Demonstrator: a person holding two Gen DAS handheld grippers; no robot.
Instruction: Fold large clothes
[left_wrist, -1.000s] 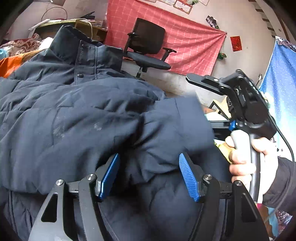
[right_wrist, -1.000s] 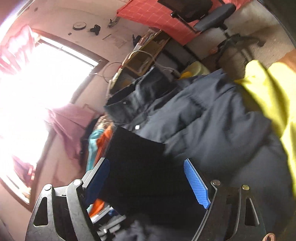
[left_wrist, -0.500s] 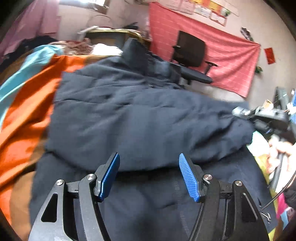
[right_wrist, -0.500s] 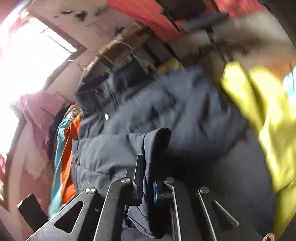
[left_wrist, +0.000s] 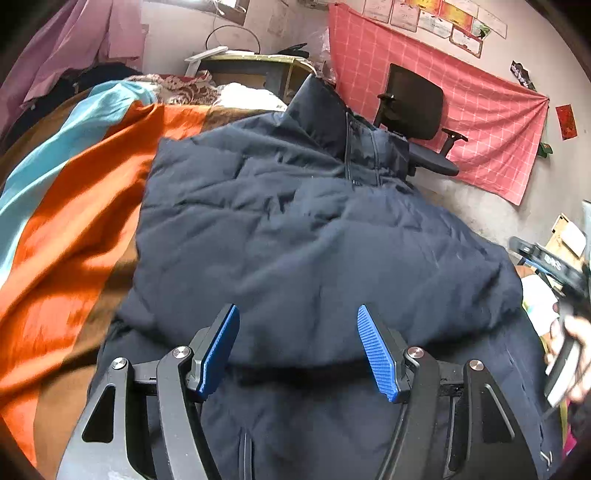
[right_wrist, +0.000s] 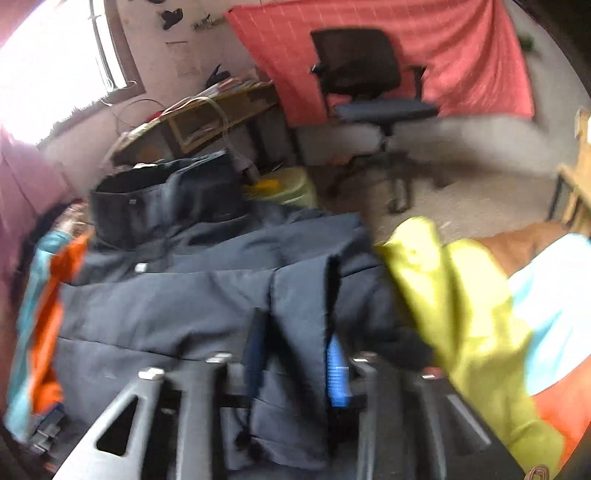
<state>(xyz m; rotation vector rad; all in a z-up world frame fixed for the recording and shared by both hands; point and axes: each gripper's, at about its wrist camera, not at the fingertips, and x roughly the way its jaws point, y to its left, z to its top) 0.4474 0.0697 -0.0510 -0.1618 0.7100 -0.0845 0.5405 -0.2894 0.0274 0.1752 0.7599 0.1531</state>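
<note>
The left gripper (left_wrist: 297, 345) hangs with jaws apart and empty above the dark navy padded jacket (left_wrist: 295, 229), whose long axis runs toward the collar at one o'clock on the striped orange bedspread (left_wrist: 74, 229). The right gripper (right_wrist: 295, 360), nearer the work, has just been opening its jaws; the sleeve cuff (right_wrist: 299, 306) lies between them, pointing to twelve o'clock.

Right wrist view (right_wrist: 295, 240) motion-blurred throughout

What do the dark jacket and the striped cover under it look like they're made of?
Jacket: navy, matte woven shell, likely nylon or polyester over padding; stitched quilt lines and puffy creases suggest that. Cover: orange, brown and light blue bands with a soft sheen, perhaps fleece or plush blanket; the weave is too blurred to tell.
</note>
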